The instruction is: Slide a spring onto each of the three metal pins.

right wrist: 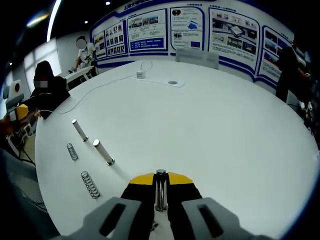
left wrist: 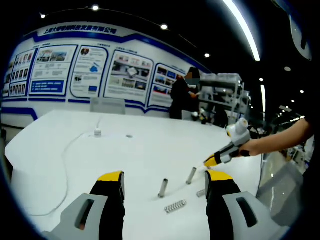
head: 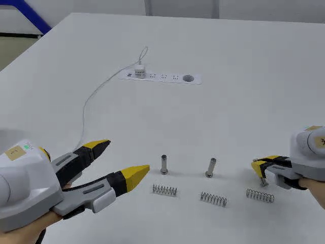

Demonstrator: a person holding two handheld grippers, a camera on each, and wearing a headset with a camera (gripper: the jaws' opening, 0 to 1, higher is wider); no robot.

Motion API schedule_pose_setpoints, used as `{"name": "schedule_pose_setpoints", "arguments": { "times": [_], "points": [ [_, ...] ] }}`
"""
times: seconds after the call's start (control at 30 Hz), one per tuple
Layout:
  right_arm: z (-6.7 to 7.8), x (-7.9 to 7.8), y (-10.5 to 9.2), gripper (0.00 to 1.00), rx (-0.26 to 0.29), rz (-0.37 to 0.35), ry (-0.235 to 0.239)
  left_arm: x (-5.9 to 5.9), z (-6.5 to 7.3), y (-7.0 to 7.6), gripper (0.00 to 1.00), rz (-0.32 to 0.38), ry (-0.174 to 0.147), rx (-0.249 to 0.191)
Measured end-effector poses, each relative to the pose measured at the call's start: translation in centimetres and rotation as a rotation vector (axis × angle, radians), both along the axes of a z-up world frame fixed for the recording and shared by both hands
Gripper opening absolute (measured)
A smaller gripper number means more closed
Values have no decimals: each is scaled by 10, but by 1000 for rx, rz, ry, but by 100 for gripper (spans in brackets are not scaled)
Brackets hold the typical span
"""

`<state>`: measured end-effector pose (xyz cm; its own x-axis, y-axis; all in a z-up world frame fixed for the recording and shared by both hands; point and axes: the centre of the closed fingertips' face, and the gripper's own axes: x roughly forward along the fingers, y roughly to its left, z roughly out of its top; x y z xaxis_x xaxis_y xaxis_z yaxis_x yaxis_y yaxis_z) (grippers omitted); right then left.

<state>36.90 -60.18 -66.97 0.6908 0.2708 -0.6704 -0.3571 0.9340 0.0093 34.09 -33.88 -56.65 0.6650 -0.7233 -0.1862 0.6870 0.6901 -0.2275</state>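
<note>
Two steel pins stand upright on the white table (head: 228,112): one (head: 164,164) at the left, one (head: 210,167) in the middle. Three springs lie in a row in front: left (head: 165,190), middle (head: 213,199), right (head: 260,195). My right gripper (head: 259,166) is shut on the third pin (head: 263,180), which stands on the table just behind the right spring; in the right gripper view that pin (right wrist: 160,192) sits upright between the yellow tips. My left gripper (head: 124,158) is open and holds nothing, left of the left pin (left wrist: 163,187).
A white power strip (head: 161,77) lies at the back of the table, with a plug and a cable (head: 96,94) running toward the front left. A person (left wrist: 182,97) stands beyond the far edge of the table by a poster wall.
</note>
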Motion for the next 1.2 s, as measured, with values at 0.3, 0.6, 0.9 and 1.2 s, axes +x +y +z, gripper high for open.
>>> {"name": "schedule_pose_setpoints", "arguments": {
  "times": [0.3, 0.6, 0.9, 1.2],
  "points": [
    [5, -2, -1, 8, 5, 2, -13, -1, 2, -2, 67, -9, -5, 2],
    [9, -4, -1, 8, 5, 3, -25, -3, 0, -1, 67, -12, -4, 9],
    [14, -4, 2, 8, 3, 23, -41, -4, 2, -1, 67, -15, -10, 8],
    [16, -11, 1, 8, -36, 45, -42, -4, 3, 1, 67, -11, -13, 10]
  ]
}}
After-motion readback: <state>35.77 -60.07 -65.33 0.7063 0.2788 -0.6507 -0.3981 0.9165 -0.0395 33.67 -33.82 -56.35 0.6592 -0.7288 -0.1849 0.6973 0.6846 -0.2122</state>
